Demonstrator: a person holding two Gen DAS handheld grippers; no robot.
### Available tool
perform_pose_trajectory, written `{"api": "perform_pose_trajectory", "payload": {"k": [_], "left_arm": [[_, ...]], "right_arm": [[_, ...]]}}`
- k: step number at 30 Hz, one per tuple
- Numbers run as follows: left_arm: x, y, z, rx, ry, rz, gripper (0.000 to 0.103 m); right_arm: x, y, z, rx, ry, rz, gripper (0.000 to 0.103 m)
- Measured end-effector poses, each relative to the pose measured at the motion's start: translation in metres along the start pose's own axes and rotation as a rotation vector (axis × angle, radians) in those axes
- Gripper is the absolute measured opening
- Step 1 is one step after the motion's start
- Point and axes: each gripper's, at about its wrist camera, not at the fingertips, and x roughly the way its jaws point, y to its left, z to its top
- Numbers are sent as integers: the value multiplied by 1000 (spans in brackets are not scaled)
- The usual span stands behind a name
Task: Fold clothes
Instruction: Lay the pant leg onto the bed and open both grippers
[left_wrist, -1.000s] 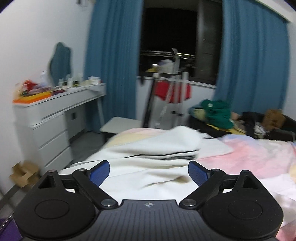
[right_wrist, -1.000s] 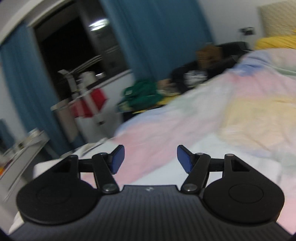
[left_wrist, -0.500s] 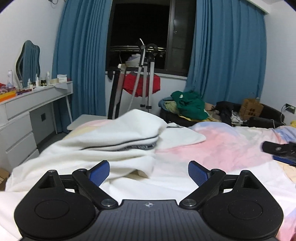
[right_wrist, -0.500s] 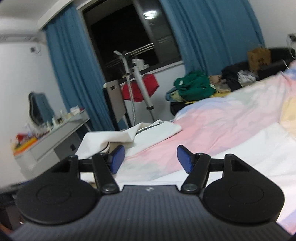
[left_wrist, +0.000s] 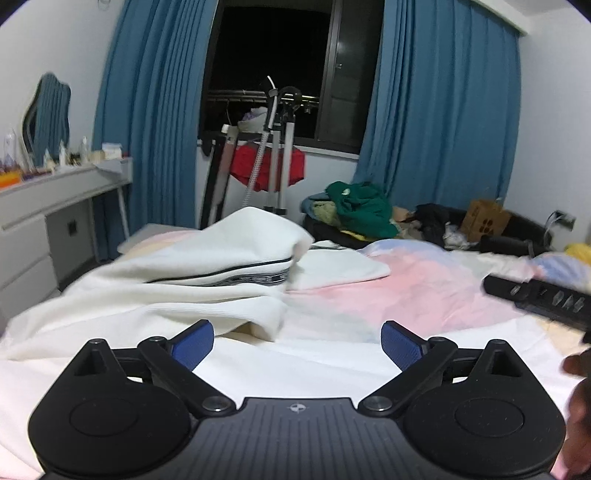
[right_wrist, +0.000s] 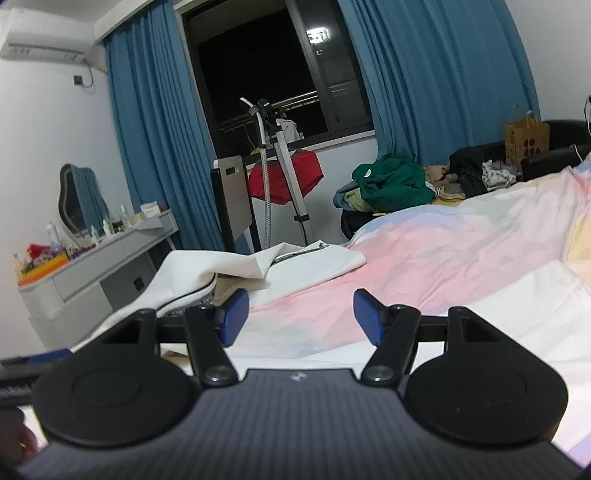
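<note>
A white garment with a dark striped trim (left_wrist: 207, 266) lies rumpled and partly folded on the bed, ahead and left of my left gripper (left_wrist: 297, 341). That gripper is open and empty, just short of the garment's near edge. The garment also shows in the right wrist view (right_wrist: 266, 264), ahead and left of my right gripper (right_wrist: 301, 314), which is open and empty above the pastel bedsheet (right_wrist: 443, 251). The right gripper's dark body shows at the right edge of the left wrist view (left_wrist: 539, 299).
A white dresser with bottles and a mirror (left_wrist: 44, 206) stands to the left. A garment steamer stand with a red cloth (left_wrist: 273, 166) stands by the window. A pile of clothes with a green top (left_wrist: 362, 210) and a cardboard box (left_wrist: 487, 221) lie beyond the bed.
Both grippers swung from blurred side views to face the window and steadied. The right gripper came into the left wrist view at the right. The jaws stayed open.
</note>
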Motion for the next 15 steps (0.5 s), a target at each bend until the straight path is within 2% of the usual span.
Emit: {"api": "perform_pose_trajectory", "payload": {"k": [5, 9, 15], "left_arm": [[-4, 5, -2, -25, -11, 17, 101], [-15, 7, -3, -5, -42, 71, 101], [-20, 7, 0, 9, -38, 75, 101]], "right_arm": [[-5, 2, -2, -8, -27, 4, 66], [-10, 1, -4, -7, -42, 8, 66], [-8, -12, -6, 90, -8, 15, 66]]}}
